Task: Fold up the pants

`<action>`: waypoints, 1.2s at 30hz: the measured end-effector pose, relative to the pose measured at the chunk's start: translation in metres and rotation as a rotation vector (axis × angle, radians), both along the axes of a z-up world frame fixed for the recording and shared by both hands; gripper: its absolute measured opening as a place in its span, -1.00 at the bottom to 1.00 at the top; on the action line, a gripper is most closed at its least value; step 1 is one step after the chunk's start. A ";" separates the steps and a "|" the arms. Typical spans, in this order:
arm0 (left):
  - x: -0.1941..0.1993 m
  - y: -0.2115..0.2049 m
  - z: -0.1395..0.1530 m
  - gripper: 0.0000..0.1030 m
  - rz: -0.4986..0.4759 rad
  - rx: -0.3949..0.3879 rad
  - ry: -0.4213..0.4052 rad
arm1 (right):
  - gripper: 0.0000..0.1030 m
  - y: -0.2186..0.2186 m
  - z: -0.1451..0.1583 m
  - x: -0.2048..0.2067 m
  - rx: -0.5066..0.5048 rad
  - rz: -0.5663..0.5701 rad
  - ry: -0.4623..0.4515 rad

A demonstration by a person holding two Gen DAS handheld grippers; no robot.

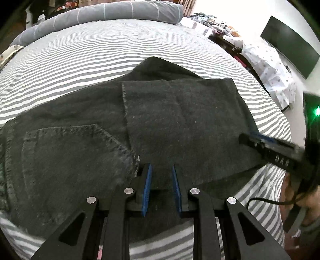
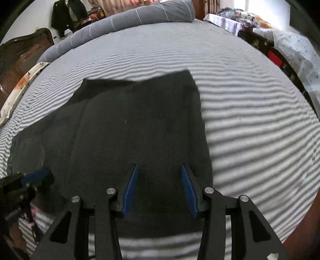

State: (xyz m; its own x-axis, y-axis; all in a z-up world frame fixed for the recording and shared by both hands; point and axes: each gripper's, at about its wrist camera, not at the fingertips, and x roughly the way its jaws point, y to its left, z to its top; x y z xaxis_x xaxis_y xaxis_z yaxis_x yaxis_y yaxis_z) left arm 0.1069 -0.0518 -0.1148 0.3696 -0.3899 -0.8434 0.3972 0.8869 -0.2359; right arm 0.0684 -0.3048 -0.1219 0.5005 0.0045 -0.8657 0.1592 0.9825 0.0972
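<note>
Dark grey pants lie folded on the striped bed sheet, one leg laid across the seat. A stitched back pocket shows at the left. My left gripper hovers over the pants' near edge, its blue pads a narrow gap apart with nothing pinched between them. My right gripper stands open wider above the near right part of the pants. In the left wrist view the right gripper reaches in at the pants' right edge. The left gripper shows at the lower left of the right wrist view.
A rolled grey duvet lies along the bed's far edge. Right of the bed stand furniture under a spotted cloth and a dark screen on the wall. A wooden headboard is at the left.
</note>
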 end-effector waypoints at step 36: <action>-0.027 0.275 -0.028 -0.03 0.660 -0.470 0.248 | 0.23 0.045 0.039 -0.056 0.138 -0.044 -0.063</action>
